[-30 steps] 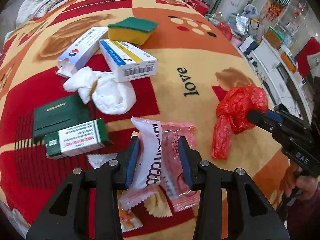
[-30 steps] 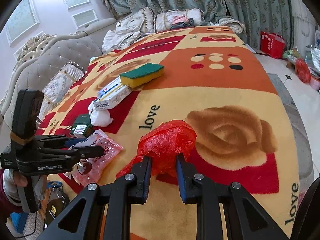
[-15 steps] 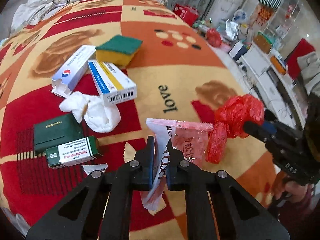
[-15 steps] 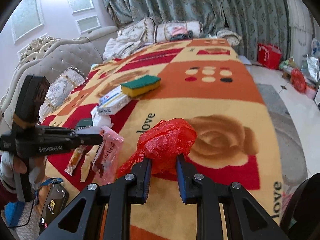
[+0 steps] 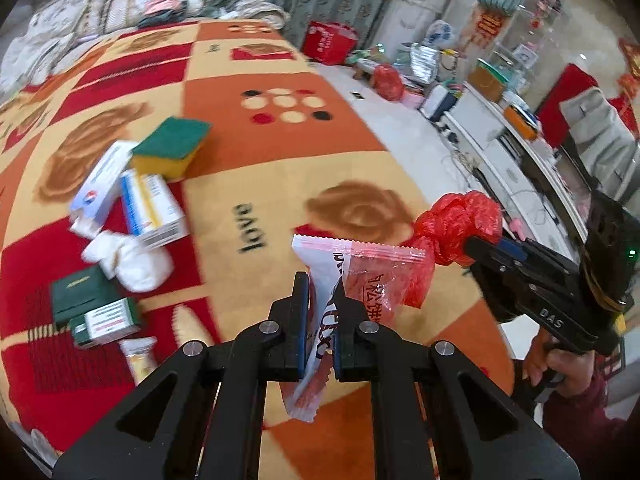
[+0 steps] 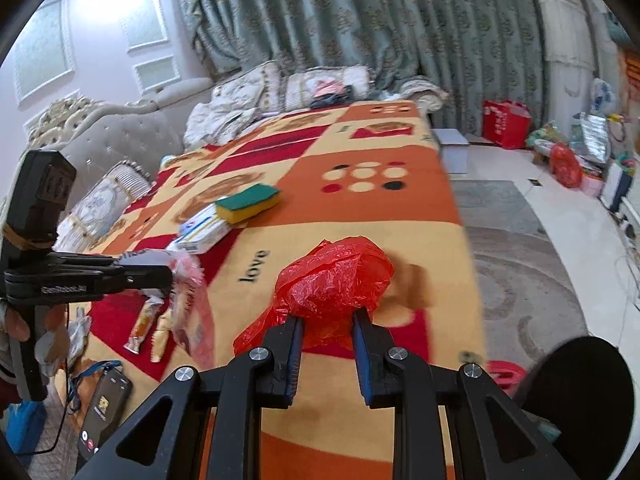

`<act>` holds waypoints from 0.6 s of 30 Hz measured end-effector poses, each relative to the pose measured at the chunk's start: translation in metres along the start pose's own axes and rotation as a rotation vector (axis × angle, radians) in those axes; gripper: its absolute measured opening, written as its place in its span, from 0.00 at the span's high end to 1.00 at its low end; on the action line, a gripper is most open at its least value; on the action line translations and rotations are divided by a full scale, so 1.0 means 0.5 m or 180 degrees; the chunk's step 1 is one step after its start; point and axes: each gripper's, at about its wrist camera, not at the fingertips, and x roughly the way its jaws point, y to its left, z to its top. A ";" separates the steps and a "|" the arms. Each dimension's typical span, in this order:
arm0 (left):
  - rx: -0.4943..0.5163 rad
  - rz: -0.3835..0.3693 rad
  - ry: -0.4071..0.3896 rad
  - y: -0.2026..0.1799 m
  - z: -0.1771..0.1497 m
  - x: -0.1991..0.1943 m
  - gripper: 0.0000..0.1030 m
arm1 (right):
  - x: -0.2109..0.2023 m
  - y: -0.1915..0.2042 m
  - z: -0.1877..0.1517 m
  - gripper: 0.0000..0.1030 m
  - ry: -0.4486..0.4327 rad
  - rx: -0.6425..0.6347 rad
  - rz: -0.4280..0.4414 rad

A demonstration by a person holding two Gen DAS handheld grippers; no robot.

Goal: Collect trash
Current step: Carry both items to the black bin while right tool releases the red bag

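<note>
Left gripper (image 5: 320, 292) clamped tight on a pink-and-white wrapper (image 5: 352, 276), lifted clear of the blanket (image 5: 280, 168), its far edge just beside the red bag (image 5: 456, 228). Right gripper (image 6: 326, 336) closed around that bag (image 6: 336, 280), fingers (image 6: 294, 344) pressing its crumpled bulk from both sides, held above the blanket's near right part. Left on the blanket: sponge (image 5: 172, 146), 2 boxes (image 5: 152, 208) and tissue (image 5: 128, 258) at far left, 2 green boxes (image 5: 104, 320) and a snack packet (image 5: 140, 356) nearer.
</note>
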 end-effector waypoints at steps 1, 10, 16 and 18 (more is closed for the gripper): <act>0.0037 -0.0021 0.0000 -0.014 0.006 0.003 0.93 | -0.012 -0.018 -0.004 0.79 -0.0013 0.0035 -0.0051; 0.0498 -0.0281 0.0078 -0.214 0.053 0.058 0.93 | -0.119 -0.199 -0.058 0.79 -0.0026 0.0400 -0.0673; 0.0691 -0.0471 0.0138 -0.345 0.075 0.118 0.93 | -0.171 -0.304 -0.101 0.79 0.0001 0.0686 -0.0991; 0.0681 -0.0577 0.0160 -0.380 0.079 0.136 0.93 | -0.186 -0.333 -0.114 0.79 -0.0012 0.0815 -0.1102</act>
